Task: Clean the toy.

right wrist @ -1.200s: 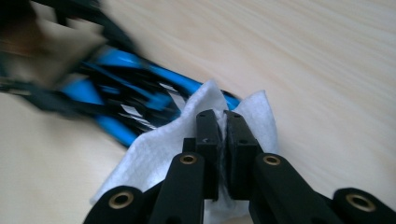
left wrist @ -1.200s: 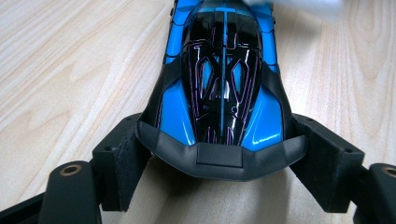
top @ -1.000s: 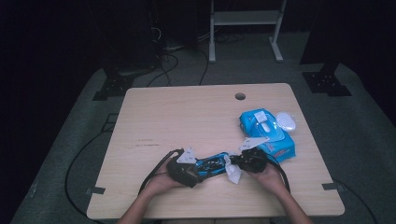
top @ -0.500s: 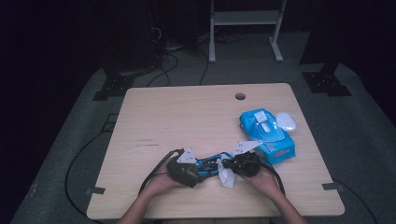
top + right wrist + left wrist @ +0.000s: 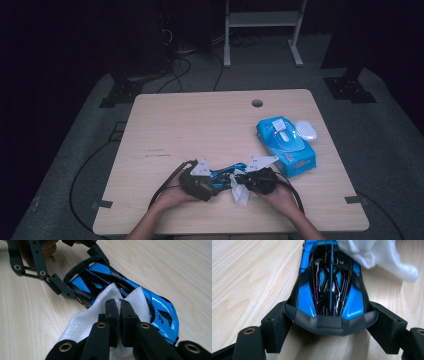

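Your left gripper (image 5: 329,322) has its jaws clamped on the tail end of the blue and black toy car (image 5: 330,287), which sits on the bench (image 5: 200,125) near your edge, between your two hands. Your right gripper (image 5: 119,305) has its jaws closed tight on a white wipe (image 5: 82,322), and the wipe lies over the middle of the car's roof. The main risk is the hold on the car: the pads grip a smooth, tapering body at one end only, so a hard sideways stroke with the wipe could twist the car out of the jaws or skid it across the bench. Only a fold of the wipe is pinched, so a drag against the car's ridges could pull it free. The blue wipes pack (image 5: 286,146) lies well clear at the right.
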### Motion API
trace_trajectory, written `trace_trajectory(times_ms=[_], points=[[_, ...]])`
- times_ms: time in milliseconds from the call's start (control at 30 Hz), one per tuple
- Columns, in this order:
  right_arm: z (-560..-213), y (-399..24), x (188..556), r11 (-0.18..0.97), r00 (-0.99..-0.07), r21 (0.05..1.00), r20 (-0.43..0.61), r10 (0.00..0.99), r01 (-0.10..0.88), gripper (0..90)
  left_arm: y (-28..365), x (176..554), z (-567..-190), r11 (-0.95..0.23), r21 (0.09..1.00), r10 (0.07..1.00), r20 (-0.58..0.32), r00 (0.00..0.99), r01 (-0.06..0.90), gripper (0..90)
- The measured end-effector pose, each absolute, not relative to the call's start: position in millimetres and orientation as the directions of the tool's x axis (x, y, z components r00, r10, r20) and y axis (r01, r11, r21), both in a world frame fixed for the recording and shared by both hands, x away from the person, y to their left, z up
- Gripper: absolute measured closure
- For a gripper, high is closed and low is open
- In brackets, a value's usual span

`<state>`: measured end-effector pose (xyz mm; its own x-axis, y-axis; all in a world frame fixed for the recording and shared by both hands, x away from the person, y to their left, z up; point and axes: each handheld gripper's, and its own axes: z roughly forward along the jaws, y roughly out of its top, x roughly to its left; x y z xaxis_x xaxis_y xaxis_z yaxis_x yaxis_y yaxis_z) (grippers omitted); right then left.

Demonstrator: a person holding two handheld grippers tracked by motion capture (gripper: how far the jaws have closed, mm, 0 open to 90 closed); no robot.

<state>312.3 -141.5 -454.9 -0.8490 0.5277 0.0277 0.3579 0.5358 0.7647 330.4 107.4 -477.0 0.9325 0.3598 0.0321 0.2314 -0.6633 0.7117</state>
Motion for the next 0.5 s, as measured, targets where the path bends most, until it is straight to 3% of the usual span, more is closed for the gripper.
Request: trace_trajectory(times_ms=[300,500], points=[[-459.7,-121.0,306.5,0.541,-0.889,0.787,0.022,0.458,0.298,85.6,108.3,331.1,-477.0,-0.658,0.711,0.368,0.018,0.930,0.247,23.9],[-457.2,-132.1,307.3,0.542,-0.867,0.776,0.013,0.499,0.324,85.7,107.8,331.2,-477.0,-0.661,0.710,0.365,0.021,0.931,0.243,23.9]])
